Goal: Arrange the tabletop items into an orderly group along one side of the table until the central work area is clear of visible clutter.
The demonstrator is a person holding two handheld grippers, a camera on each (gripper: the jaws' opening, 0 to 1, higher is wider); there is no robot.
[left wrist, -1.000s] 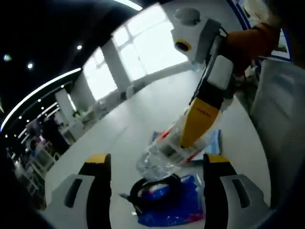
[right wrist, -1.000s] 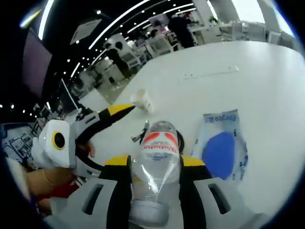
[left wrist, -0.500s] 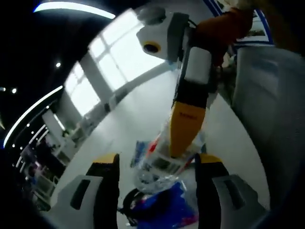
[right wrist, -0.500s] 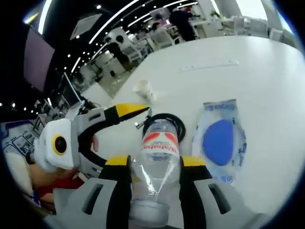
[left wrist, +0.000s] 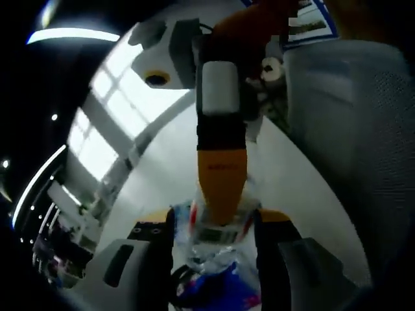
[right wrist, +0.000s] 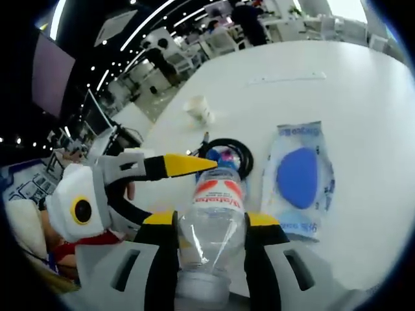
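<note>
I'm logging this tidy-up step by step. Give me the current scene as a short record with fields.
right gripper: shut on clear plastic bottle
bottle label: red and white, facing the camera
left gripper: jaws apart, either side of the bottle; its yellow tip reaches in from the left
table: white
blue wipes pack: lying flat, right of the bottle
black cable coil: beyond the bottle
paper cup: farther back
background: people and desks
</note>
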